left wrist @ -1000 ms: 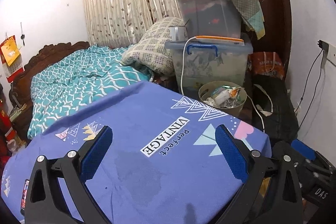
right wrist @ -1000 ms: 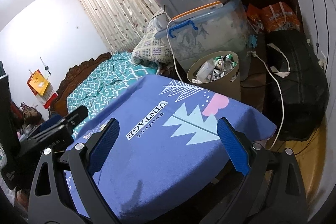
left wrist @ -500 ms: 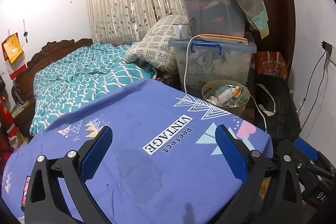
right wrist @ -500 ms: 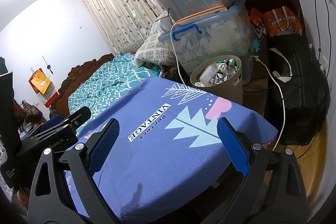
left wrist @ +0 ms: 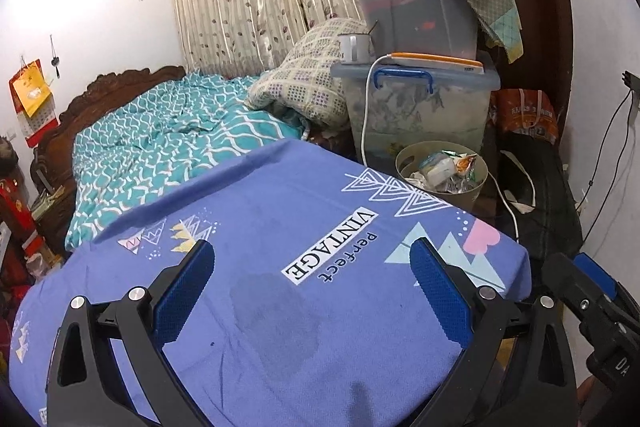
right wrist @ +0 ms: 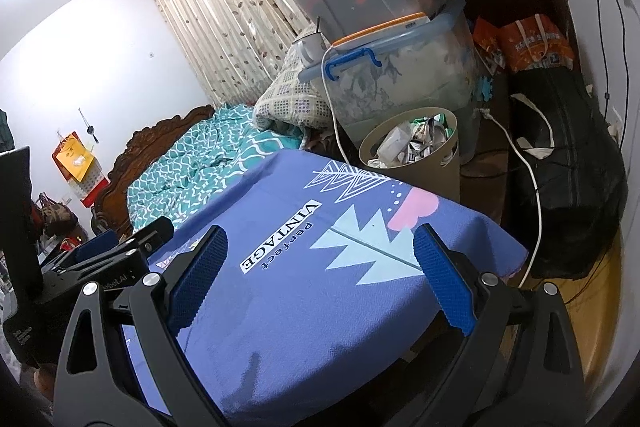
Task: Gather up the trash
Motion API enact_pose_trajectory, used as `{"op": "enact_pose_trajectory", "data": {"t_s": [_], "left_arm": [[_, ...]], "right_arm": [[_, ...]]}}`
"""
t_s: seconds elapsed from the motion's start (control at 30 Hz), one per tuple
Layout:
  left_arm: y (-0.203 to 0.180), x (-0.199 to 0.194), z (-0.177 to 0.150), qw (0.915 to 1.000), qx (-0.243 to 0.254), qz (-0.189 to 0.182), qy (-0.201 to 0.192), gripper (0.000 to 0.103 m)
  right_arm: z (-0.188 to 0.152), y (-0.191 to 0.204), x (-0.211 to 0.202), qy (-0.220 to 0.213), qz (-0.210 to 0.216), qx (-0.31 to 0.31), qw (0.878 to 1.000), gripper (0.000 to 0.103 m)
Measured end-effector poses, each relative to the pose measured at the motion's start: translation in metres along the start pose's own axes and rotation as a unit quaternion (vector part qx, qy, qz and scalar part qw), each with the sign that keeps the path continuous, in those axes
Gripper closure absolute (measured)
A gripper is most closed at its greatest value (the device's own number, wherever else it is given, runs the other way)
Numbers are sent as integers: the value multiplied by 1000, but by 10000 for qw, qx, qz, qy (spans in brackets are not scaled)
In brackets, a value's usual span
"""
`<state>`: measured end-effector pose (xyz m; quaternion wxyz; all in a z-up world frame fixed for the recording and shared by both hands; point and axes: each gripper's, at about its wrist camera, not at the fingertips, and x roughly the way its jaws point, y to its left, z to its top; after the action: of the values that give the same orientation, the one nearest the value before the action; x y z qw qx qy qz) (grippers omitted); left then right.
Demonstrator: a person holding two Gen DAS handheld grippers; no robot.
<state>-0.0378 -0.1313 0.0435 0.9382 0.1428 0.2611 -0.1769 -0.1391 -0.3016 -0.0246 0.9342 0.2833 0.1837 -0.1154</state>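
A beige trash bin (left wrist: 476, 193) full of crumpled wrappers stands on the floor beyond the far edge of a table covered by a blue "Perfect VINTAGE" cloth (left wrist: 280, 227). It also shows in the right wrist view (right wrist: 420, 167). My left gripper (left wrist: 312, 291) is open and empty above the cloth. My right gripper (right wrist: 320, 279) is open and empty above the cloth too. The right gripper shows at the lower right of the left wrist view (left wrist: 592, 299). The left gripper shows at the left of the right wrist view (right wrist: 112, 255).
Stacked clear storage boxes (left wrist: 416, 99) with a white cable (left wrist: 364, 115) stand behind the bin. A bed with a teal quilt (left wrist: 168, 139) lies to the left. A black bag (right wrist: 568, 163) sits on the floor at right.
Both grippers have drifted slightly, so the bin and boxes sit a little further right in the left wrist view. Both stay open and empty.
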Motion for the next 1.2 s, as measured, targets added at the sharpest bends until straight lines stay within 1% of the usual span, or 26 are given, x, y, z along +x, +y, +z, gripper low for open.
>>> {"op": "enact_pose_trajectory", "data": {"t_s": [0.4, 0.8, 1.07, 1.2], "left_arm": [[-1, 6, -2, 9991, 115, 401, -30, 9], [0, 12, -3, 9993, 134, 331, 86, 9], [-1, 15, -7, 9995, 158, 157, 210, 9], [-4, 15, -8, 9995, 205, -32, 238, 9]], "right_arm": [[-4, 0, 8, 91, -35, -6, 10000, 10], [-4, -2, 7, 68, -61, 28, 10000, 10], [-4, -3, 6, 38, -78, 47, 10000, 10], [-4, -4, 4, 12, -90, 54, 9999, 10]]}}
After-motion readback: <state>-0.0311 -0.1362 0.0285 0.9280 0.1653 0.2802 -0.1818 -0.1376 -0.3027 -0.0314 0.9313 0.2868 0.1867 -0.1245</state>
